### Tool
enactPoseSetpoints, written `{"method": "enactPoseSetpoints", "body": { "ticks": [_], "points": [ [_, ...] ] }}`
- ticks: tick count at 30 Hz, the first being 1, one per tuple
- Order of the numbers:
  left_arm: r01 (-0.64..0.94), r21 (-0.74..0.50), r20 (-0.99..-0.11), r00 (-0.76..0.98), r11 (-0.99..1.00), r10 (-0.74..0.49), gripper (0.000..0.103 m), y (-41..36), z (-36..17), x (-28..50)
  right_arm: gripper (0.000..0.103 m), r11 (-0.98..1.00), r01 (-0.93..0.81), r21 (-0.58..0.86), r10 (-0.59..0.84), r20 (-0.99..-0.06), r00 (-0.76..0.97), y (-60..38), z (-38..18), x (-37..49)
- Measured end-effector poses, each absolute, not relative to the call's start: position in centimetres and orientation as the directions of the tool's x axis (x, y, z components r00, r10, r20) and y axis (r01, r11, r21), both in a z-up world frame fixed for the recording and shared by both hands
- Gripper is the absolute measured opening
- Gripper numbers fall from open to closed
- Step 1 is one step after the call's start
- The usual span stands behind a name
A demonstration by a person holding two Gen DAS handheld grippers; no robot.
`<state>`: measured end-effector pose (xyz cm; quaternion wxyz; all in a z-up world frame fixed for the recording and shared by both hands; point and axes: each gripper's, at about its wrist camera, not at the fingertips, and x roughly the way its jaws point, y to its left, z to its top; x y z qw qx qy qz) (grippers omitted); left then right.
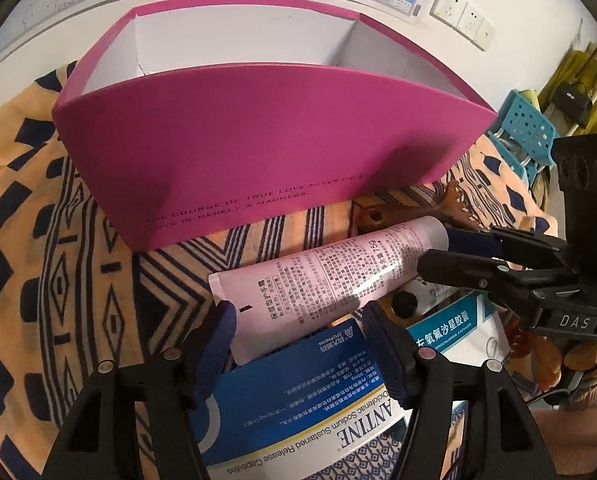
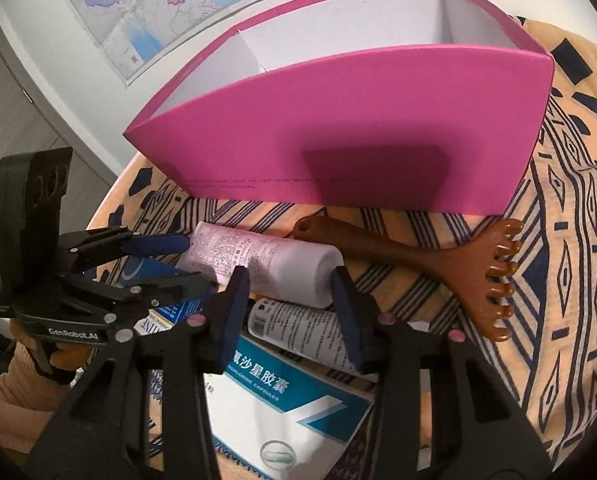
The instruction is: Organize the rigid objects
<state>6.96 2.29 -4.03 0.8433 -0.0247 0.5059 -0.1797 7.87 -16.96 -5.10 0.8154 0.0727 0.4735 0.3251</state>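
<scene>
Your right gripper (image 2: 290, 304) straddles the pink tube's (image 2: 258, 264) cap end, but I cannot tell whether its pads press; your left gripper (image 1: 298, 324) stands released around its crimped tail, likely steadying it for the magenta box (image 2: 338, 128) just behind, which looks empty

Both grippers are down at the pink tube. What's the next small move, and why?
Probably close the right gripper on the white cap end of the pink tube: that end already sits between its pads, though firm contact isn't clear. The tube lies on the cloth before the open pink box.
</scene>
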Motion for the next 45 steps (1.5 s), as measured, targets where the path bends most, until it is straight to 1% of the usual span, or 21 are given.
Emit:
{"method": "enactPoseSetpoints", "body": {
  "ticks": [3, 7, 9, 13, 16, 24, 29, 35, 40, 45],
  "points": [
    [0.232, -0.187, -0.85, 0.449, 0.955, -0.275, 0.067, 2.6, -3.9, 7.2, 0.043, 0.784, -0.448, 0.43, 0.595, -0.728, 0.341, -17.3, -5.2, 8.0],
    [0.226, -0.257, -0.846, 0.418, 0.94, -0.332, 0.067, 3.8, -4.5, 7.3, 0.043, 0.787, -0.437, 0.435, 0.594, -0.726, 0.348, -17.7, -5.0, 8.2],
    [0.228, -0.271, -0.844, 0.411, 0.935, -0.344, 0.067, 4.0, -4.6, 7.3, 0.043, 0.787, -0.443, 0.429, 0.592, -0.725, 0.351, -17.6, -4.9, 8.3],
    [0.24, -0.262, -0.848, 0.405, 0.935, -0.342, 0.067, 3.5, -4.7, 7.6, 0.043, 0.786, -0.461, 0.412, 0.585, -0.738, 0.338, -16.8, -5.0, 8.5],
    [0.243, -0.261, -0.848, 0.404, 0.934, -0.343, 0.072, 2.8, -4.7, 7.7, 0.043, 0.791, -0.466, 0.398, 0.576, -0.741, 0.345, -16.6, -4.9, 8.5],
    [0.246, -0.272, -0.835, 0.421, 0.93, -0.355, 0.072, 2.4, -4.0, 6.8, 0.043, 0.797, -0.46, 0.391, 0.572, -0.732, 0.369, -17.1, -4.3, 8.1],
    [0.248, -0.278, -0.814, 0.452, 0.928, -0.365, 0.072, 2.9, -2.5, 5.6, 0.043, 0.79, -0.467, 0.398, 0.588, -0.707, 0.393, -17.6, -3.1, 7.7],
    [0.258, -0.256, -0.79, 0.5, 0.932, -0.356, 0.072, 3.0, -0.3, 4.6, 0.043, 0.786, -0.472, 0.399, 0.6, -0.679, 0.423, -18.1, -1.7, 7.1],
    [0.274, -0.254, -0.751, 0.549, 0.928, -0.368, 0.072, 3.2, 2.2, 3.6, 0.043, 0.785, -0.487, 0.382, 0.603, -0.65, 0.463, -18.2, 0.4, 6.7],
    [0.276, -0.229, -0.712, 0.606, 0.933, -0.354, 0.072, 3.2, 4.8, 3.3, 0.043, 0.78, -0.516, 0.354, 0.611, -0.61, 0.505, -17.9, 2.9, 6.9]
  ]
}}
